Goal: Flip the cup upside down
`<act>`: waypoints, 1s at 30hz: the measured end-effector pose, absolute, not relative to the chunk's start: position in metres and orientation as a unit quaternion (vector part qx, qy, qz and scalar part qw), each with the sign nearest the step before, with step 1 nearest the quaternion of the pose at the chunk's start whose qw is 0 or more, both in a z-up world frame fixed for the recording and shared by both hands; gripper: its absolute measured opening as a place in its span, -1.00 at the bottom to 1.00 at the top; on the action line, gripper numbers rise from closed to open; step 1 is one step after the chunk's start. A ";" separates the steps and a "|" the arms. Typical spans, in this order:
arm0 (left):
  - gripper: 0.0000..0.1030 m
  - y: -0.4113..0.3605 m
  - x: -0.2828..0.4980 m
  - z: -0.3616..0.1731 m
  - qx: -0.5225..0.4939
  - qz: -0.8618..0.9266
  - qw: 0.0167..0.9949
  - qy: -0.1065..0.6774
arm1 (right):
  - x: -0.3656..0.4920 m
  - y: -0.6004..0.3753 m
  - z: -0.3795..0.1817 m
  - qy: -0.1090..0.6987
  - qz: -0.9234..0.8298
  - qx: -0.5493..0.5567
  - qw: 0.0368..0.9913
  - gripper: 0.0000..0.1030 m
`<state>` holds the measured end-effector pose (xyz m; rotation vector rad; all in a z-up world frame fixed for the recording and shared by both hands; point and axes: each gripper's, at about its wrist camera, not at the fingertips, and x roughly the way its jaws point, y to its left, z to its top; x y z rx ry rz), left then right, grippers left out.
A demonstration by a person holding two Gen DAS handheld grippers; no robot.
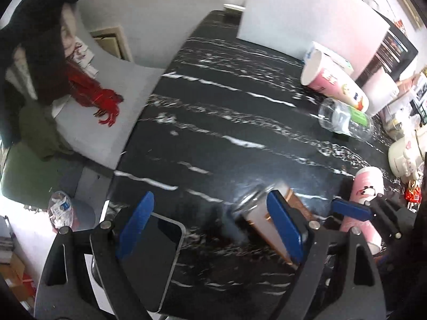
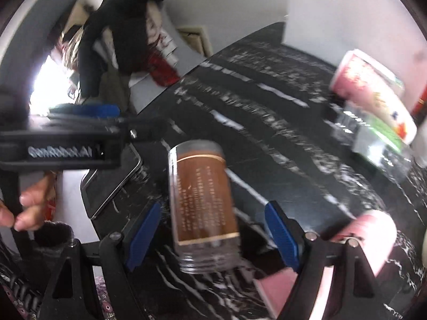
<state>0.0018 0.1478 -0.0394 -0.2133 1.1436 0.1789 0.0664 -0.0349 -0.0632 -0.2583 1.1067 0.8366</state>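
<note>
A clear cup with a brown label (image 2: 204,205) lies on its side on the black marble table (image 2: 280,144). It lies between the open fingers of my right gripper (image 2: 212,236), which do not touch it. In the left wrist view the same cup (image 1: 263,213) lies partly behind the right finger (image 1: 284,225) of my left gripper (image 1: 210,225), which is open and empty. The right gripper's blue finger (image 1: 352,209) shows at the right of that view. The left gripper's body (image 2: 66,144) shows at the left of the right wrist view.
A phone (image 1: 145,261) lies near the table's left edge. A pink paper cup (image 1: 367,200) lies at the right. A large pink cup (image 1: 333,82) and a clear plastic cup (image 1: 345,120) lie on their sides far right. Clothes hang on a chair (image 1: 45,61) at left.
</note>
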 end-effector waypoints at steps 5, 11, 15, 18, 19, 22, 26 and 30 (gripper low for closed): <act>0.67 0.166 -0.018 -0.044 -0.108 0.099 0.827 0.543 | 0.062 -0.014 -0.078 0.523 0.373 -0.146 0.752 0.56; 0.67 0.176 -0.032 -0.054 -0.116 0.106 0.819 0.552 | 0.056 -0.004 -0.091 0.547 0.374 -0.146 0.734 0.19; 0.67 0.177 -0.037 -0.057 -0.117 0.107 0.817 0.554 | 0.052 -0.005 -0.093 0.548 0.376 -0.138 0.734 0.18; 0.67 0.176 -0.040 -0.056 -0.115 0.108 0.818 0.554 | 0.049 -0.007 -0.091 0.547 0.370 -0.134 0.738 0.18; 0.67 0.175 -0.042 -0.055 -0.114 0.107 0.819 0.553 | 0.047 -0.009 -0.089 0.546 0.367 -0.133 0.742 0.18; 0.67 0.171 -0.047 -0.052 -0.112 0.101 0.821 0.550 | 0.040 -0.018 -0.084 0.541 0.357 -0.119 0.752 0.18; 0.67 0.160 -0.056 -0.049 -0.104 0.087 0.825 0.549 | 0.026 -0.036 -0.079 0.539 0.338 -0.099 0.765 0.18; 0.67 0.145 -0.065 -0.048 -0.098 0.067 0.828 0.548 | 0.004 -0.056 -0.073 0.538 0.321 -0.077 0.776 0.18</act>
